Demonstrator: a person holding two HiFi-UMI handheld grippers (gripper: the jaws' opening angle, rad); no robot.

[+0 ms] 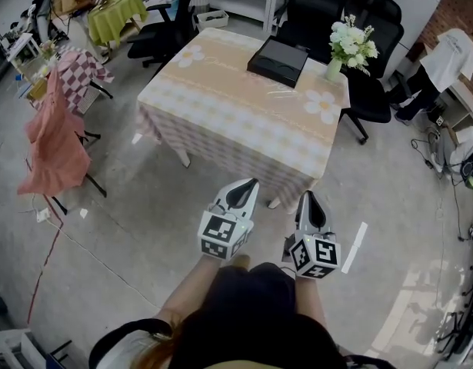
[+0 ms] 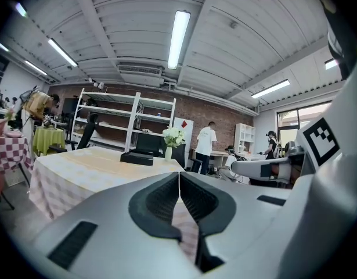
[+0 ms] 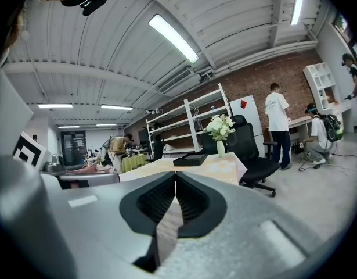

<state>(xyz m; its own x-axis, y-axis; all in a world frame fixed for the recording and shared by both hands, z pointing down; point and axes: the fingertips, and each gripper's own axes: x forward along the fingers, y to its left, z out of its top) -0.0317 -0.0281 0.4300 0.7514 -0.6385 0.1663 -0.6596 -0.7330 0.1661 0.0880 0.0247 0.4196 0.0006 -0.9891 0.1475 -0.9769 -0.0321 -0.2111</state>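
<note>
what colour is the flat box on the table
The flat box is black, clearest in the head view.

Cloth-draped table point(image 1: 244, 121), matt black box point(image 1: 277, 60)

Two grippers point(image 1: 254, 181) point(image 1: 307, 194), one table point(image 1: 244, 118), one box point(image 1: 277, 60), one vase point(image 1: 333, 70)

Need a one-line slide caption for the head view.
Left gripper and right gripper, both shut, over the floor short of a cloth-covered table bearing a black box and flower vase.
</note>
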